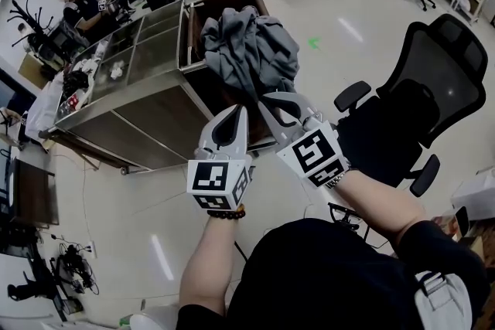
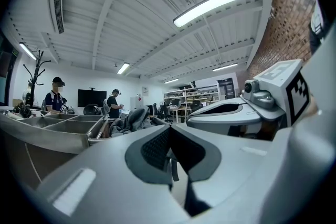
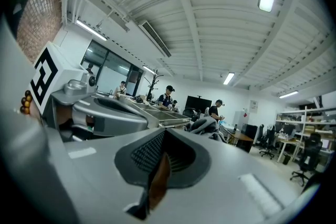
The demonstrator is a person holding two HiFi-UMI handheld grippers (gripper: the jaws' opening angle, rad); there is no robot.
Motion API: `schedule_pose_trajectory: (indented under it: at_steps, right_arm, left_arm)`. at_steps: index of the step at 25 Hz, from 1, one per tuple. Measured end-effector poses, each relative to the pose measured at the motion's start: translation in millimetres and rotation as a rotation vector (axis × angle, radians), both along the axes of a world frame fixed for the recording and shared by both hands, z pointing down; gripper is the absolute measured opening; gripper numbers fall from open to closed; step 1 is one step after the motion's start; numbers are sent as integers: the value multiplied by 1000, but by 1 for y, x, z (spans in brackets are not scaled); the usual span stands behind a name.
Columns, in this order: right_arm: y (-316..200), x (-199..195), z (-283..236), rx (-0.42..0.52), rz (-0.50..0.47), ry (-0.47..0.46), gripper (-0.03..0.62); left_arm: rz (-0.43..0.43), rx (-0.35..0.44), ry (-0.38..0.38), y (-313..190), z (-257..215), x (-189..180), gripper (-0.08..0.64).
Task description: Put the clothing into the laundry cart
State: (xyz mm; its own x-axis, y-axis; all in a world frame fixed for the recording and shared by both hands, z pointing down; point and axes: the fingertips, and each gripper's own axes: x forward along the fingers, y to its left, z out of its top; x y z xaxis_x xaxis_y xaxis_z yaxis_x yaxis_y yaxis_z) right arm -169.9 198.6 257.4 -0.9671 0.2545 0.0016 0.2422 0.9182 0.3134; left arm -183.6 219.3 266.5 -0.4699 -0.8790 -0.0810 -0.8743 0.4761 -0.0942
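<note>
- Clothing (image 1: 251, 50) not in either grip: left gripper (image 1: 237, 112) and right gripper (image 1: 268, 99) both closed on nothing, side by side, pointing level at the far heap.
- Just beyond the tips, the near edge of the grey heap; touching or a hair apart, impossible to tell from above.
- Heap piled in the brown end bin at the right end of the cart (image 1: 155, 131), standing well above the rim, so probably only settling left to do.
- To settle it: press down on the crown with closed tips, from above, not from the near side, to avoid shoving fabric over the far rim.
- To tuck a loose fold: open one pair of jaws only a little, pinch the fold, drop it toward the bin's middle.
- On pulling back: straight toward the body, jaws shut, with a look for threads caught at the tips.
- Chair (image 1: 418, 104) near on the right; mind the right elbow.
</note>
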Motion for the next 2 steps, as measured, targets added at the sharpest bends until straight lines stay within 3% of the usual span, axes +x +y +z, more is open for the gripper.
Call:
schedule_pose_trajectory:
  at_steps: [2]
  right_arm:
    - [1, -1, 0, 1, 1, 0, 0]
  left_arm:
    - [-1, 0, 3, 2, 0, -1, 3]
